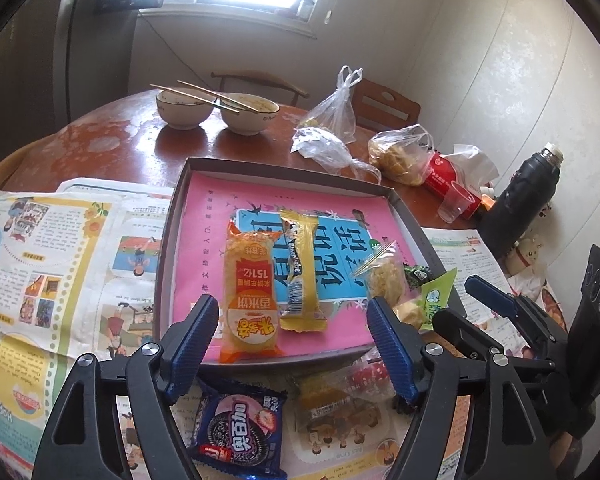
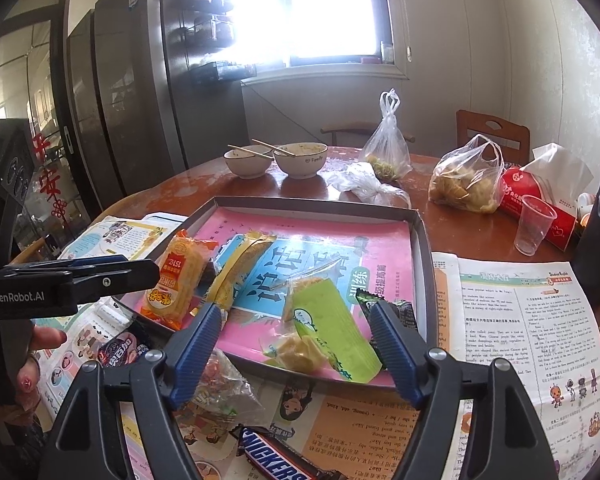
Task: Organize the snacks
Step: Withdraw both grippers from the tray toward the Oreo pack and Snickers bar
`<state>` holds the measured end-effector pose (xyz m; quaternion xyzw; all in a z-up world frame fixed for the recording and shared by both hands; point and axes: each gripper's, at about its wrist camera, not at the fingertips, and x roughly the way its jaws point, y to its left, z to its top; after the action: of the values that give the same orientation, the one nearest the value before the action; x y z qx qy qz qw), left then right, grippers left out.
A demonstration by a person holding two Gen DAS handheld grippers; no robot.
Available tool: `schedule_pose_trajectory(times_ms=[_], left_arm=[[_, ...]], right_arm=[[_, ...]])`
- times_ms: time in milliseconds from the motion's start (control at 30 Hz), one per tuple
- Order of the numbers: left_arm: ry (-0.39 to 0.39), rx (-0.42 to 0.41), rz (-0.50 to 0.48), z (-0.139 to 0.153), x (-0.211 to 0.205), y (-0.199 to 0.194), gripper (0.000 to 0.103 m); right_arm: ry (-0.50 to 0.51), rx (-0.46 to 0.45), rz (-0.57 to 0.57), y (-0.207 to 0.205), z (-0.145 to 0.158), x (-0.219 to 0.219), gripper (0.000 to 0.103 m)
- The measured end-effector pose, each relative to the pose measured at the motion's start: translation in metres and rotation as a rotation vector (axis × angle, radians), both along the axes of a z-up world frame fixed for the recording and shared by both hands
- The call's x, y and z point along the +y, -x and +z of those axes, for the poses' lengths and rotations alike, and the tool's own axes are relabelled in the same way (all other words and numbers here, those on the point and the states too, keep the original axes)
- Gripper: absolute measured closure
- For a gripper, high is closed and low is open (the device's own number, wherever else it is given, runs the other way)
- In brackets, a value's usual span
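A grey tray (image 1: 179,216) lined with a pink book holds an orange cracker pack (image 1: 250,292), a yellow bar (image 1: 302,268), a clear-wrapped cake (image 1: 382,276) and a green packet (image 2: 332,328). My left gripper (image 1: 292,344) hovers open over the tray's near edge, the orange pack and yellow bar lying untouched between its fingers. My right gripper (image 2: 296,344) is open too, its pads clear of the green packet below. On the newspaper in front lie an Oreo pack (image 1: 240,428), a clear-wrapped yellow snack (image 1: 332,400) and a Snickers bar (image 2: 276,460).
Newspaper (image 1: 60,248) covers the near half of the round wooden table. Behind the tray stand two bowls with chopsticks (image 1: 184,108), plastic bags (image 1: 332,120), a red tissue pack (image 1: 448,180), a plastic cup (image 1: 458,200) and a black flask (image 1: 524,196).
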<state>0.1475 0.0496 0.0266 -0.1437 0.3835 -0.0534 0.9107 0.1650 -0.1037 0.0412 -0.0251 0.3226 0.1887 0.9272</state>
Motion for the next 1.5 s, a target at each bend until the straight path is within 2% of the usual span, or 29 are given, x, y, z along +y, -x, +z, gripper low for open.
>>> schedule_pose_trajectory(times_ms=[633,1500], left_arm=[[-0.021,0.003,-0.013,0.003,0.004,0.022,0.024],[-0.051,0.009,-0.005,0.008,0.012,0.045,0.024]], right_arm=[[0.017,-0.029,0.034,0.014,0.009,0.01,0.022],[0.056,-0.03,0.09,0.036,0.01,0.022,0.022]])
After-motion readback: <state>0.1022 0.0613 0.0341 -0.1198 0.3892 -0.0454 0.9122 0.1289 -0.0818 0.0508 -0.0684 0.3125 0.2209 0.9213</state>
